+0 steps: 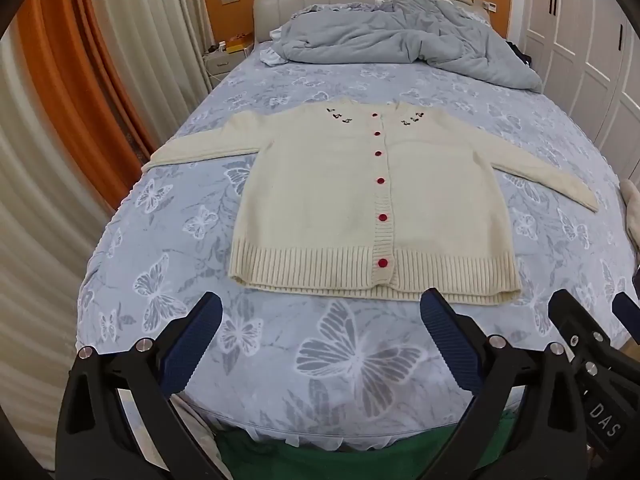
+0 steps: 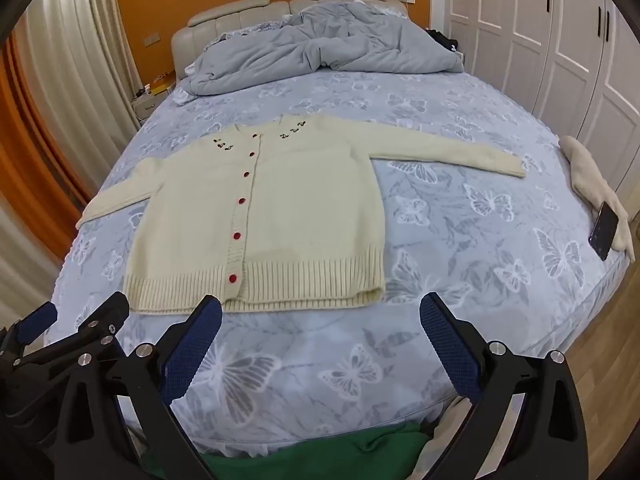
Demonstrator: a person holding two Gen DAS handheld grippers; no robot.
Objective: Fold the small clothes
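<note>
Cream cardigan (image 1: 372,200) laid flat, buttoned, on bed (image 1: 160,240); folding not yet begun; left gripper (image 1: 320,344) and right gripper (image 2: 320,344) spread, empty; sleeve to be pinched next.

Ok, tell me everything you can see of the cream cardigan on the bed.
The cream cardigan is a chunky-looking knit lying flat, front up, on the butterfly-print sheet. It is buttoned with six red buttons, has small dark embroidery by the neckline, a ribbed hem nearest the cameras, and both sleeves spread outward. Neither gripper touches it.
</note>
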